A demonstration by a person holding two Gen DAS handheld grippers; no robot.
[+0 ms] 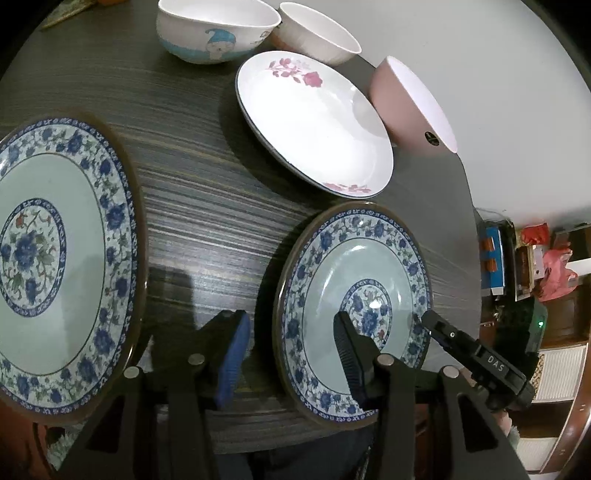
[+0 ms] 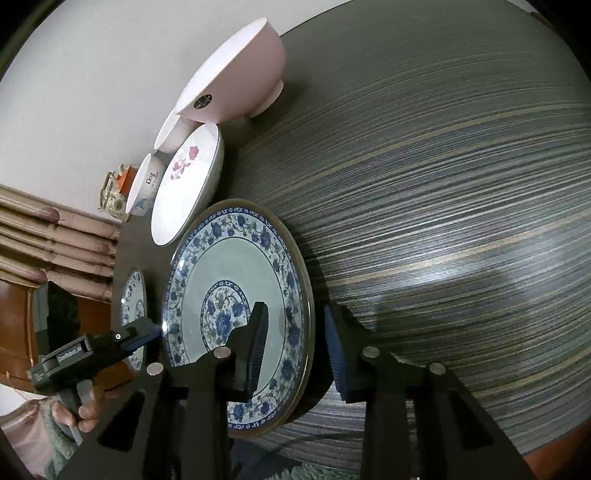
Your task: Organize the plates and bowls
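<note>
Two blue-flowered plates lie on the dark striped table (image 1: 207, 192): a large one (image 1: 55, 258) at left and a smaller one (image 1: 354, 310) at right. My left gripper (image 1: 291, 354) is open; its jaws straddle the smaller plate's left rim. My right gripper (image 2: 295, 347) is open and straddles the same plate's (image 2: 236, 295) right rim; it shows in the left wrist view (image 1: 432, 325). A white rose plate (image 1: 314, 122), a pink bowl (image 1: 410, 107), a cartoon bowl (image 1: 214, 29) and a white bowl (image 1: 317, 33) stand behind.
The table's rounded edge runs close behind the pink bowl (image 2: 236, 74) and the rose plate (image 2: 188, 184). Wide bare tabletop (image 2: 443, 203) lies right of the plate. A wall, curtains and cluttered shelves surround the table.
</note>
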